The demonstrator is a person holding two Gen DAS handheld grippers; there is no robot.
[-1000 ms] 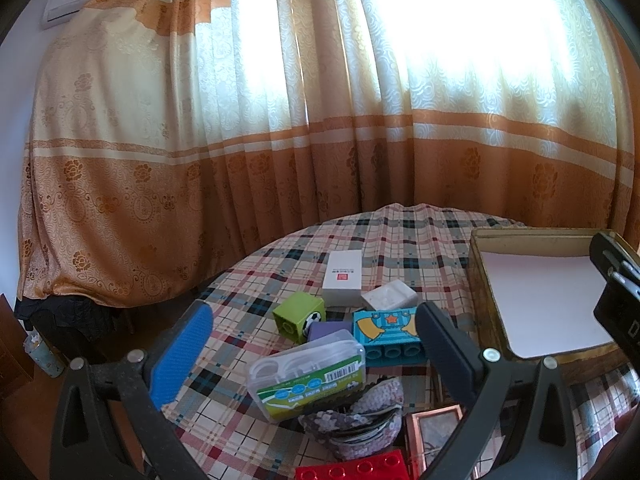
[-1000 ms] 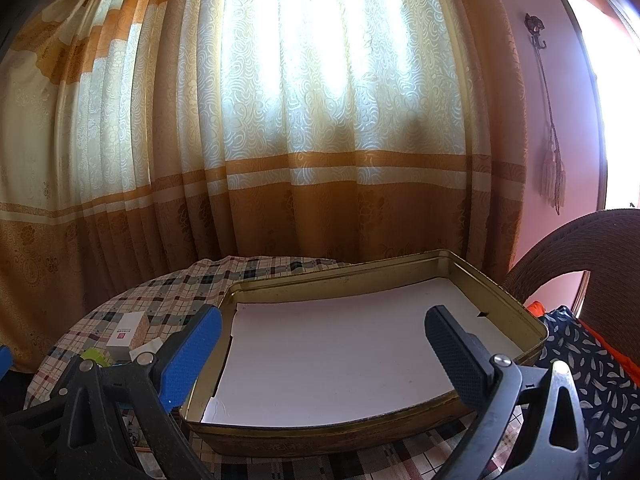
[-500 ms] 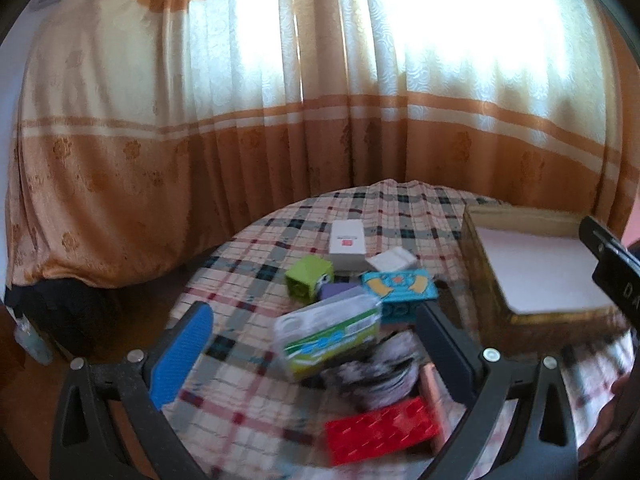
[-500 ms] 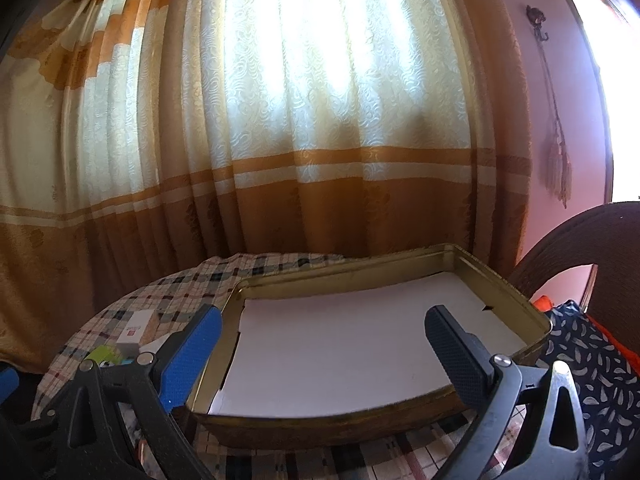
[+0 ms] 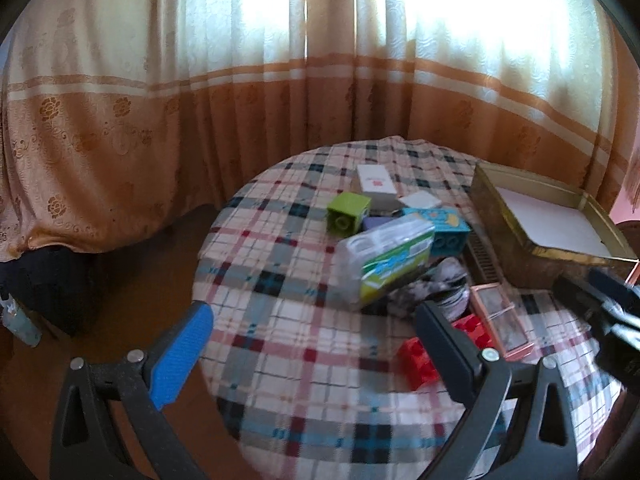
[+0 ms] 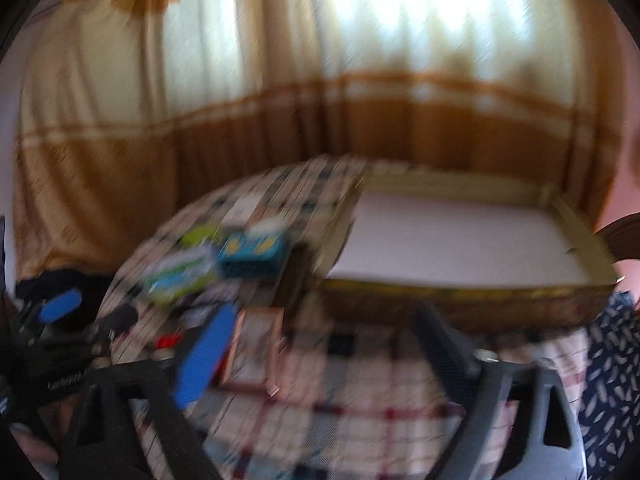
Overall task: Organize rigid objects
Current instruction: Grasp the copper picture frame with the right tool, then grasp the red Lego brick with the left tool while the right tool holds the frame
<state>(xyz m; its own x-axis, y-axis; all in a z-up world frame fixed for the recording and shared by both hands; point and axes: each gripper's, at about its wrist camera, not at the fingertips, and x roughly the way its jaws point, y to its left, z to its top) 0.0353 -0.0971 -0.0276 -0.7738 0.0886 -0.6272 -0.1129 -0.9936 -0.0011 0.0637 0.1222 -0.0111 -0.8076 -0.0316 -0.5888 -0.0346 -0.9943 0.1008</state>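
A pile of small objects lies on the plaid-covered round table (image 5: 304, 344): a clear plastic case with a green label (image 5: 386, 258), a green cube (image 5: 348, 212), a blue toy block (image 5: 444, 226), a white box (image 5: 376, 182), a red brick (image 5: 420, 358) and a pink frame (image 5: 500, 326). A gold tin tray with a white liner (image 5: 548, 220) stands at the right; it also shows in the right wrist view (image 6: 460, 240). My left gripper (image 5: 312, 344) is open and empty, above the table's near side. My right gripper (image 6: 320, 344) is open and empty, in front of the tray.
Orange and cream curtains (image 5: 280, 80) hang close behind the table. A patterned grey pouch (image 5: 432, 292) lies under the clear case. A dark blue patterned cushion (image 6: 612, 380) sits at the right. The right wrist view is blurred by motion.
Both grippers have pulled back and up from the table. The left view now shows more of the cloth in front of the pile. The right view has swung left, bringing the pile into view.
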